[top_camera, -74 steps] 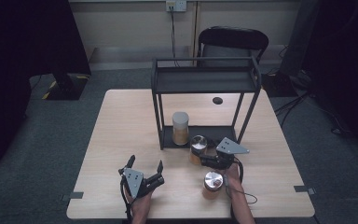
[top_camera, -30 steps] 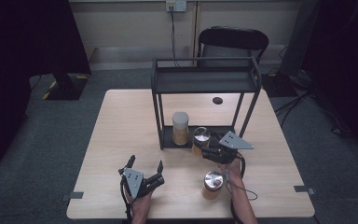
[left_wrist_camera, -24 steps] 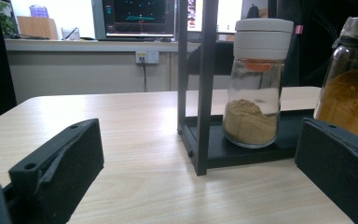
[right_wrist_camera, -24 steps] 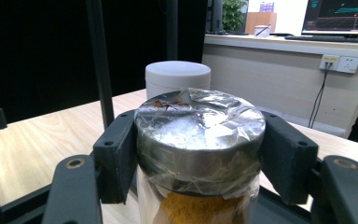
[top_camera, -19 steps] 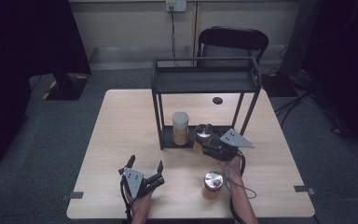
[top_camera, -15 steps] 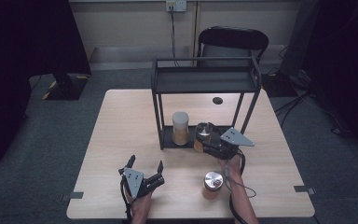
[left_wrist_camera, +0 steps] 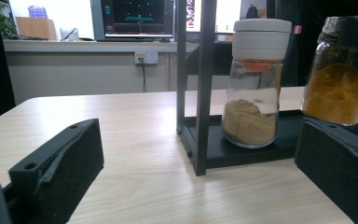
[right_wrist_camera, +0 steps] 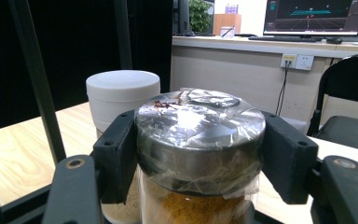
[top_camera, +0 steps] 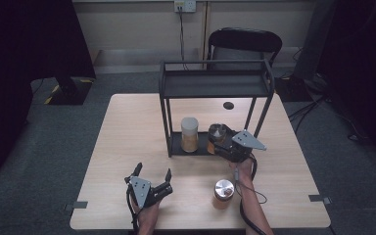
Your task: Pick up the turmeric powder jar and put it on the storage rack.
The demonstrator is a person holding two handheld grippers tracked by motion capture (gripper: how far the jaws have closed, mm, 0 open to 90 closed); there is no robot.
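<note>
- Right gripper (top_camera: 221, 145) reaching in over the bottom shelf of the black metal rack (top_camera: 215, 84), jaws pinching the steel-capped spice jar (right_wrist_camera: 199, 135) by the cap, one pad on each side, as seen in the right gripper view.
- Jar of orange-yellow powder (top_camera: 217, 137) held upright at the rack's lower tray, just beside the white-lidded jar (top_camera: 189, 133); likely kept vertical so as to land flat on its base.
- From the left gripper view, base of that jar (left_wrist_camera: 338, 70) apparently above tray level, so probably not yet set down; contact with the tray hidden behind the near jaw.
- Grip taken high on the cap, probably to leave the glass body free to slide in beside its neighbour without the jaws bumping it.
- White-lidded jar (left_wrist_camera: 256, 79) of tan powder standing on the tray near the rack's front left post, leaving space to its right for more jars.
- Second steel-capped jar (top_camera: 223, 193) waiting on the desk (top_camera: 127, 127) near the front edge, close to the right forearm; presumably next for the shelf.
- Left gripper (top_camera: 151, 175) resting low over the desk's near left part, jaws spread with nothing between them, well apart from the rack and out of the right arm's way.
- Top shelf of the rack bare.
- Black chair (top_camera: 245, 41) behind the desk, uninvolved.
</note>
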